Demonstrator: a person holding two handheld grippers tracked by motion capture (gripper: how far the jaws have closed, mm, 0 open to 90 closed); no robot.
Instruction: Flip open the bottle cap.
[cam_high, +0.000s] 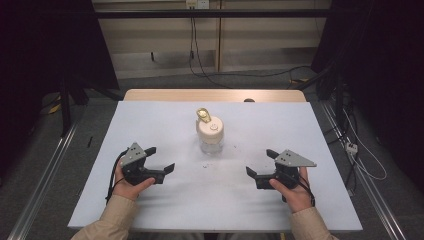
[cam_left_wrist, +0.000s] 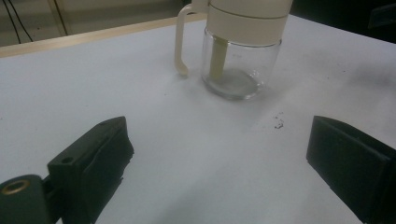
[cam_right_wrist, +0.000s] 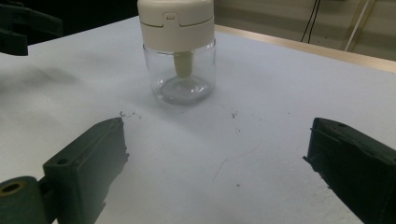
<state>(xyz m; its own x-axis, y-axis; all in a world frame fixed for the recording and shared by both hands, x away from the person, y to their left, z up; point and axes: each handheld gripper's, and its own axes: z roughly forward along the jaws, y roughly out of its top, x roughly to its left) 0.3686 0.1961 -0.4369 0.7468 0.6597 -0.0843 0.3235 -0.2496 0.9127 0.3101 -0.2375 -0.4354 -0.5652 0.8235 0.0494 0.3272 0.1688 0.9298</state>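
White tabletop (cam_high: 165, 210) before me; a clear glass jar (cam_high: 210, 137) with a cream lid stands mid-table — only a cream stem inside, no contents I can make out. My left gripper (cam_high: 159, 161) and right gripper (cam_high: 261, 162) flank it, well apart — both gaping, holding nothing.
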